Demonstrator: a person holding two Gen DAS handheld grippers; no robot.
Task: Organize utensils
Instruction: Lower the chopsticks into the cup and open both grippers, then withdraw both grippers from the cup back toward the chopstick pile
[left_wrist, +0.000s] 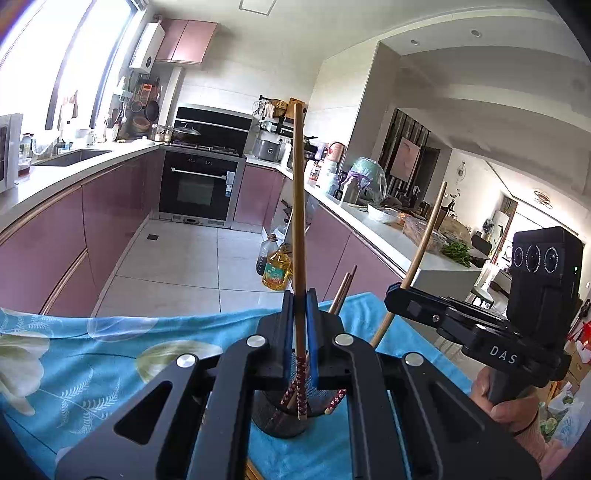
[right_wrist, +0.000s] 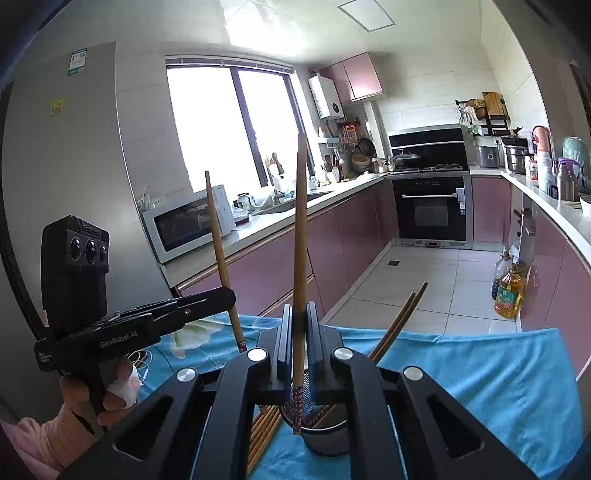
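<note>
Loading chopsticks: each hand-held gripper—left (left_wrist: 300, 332), right (right_wrist: 300, 339)—clamps one chopstick (left_wrist: 298, 221) above the holder (right_wrist: 327, 441); next, lower toward 6 o'clock.

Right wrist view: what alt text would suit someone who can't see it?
The right gripper is shut on an upright chopstick whose patterned end hangs over a dark mesh cup on a blue cloth. At left, the left gripper grips another chopstick; more chopsticks lie beside the cup.
</note>
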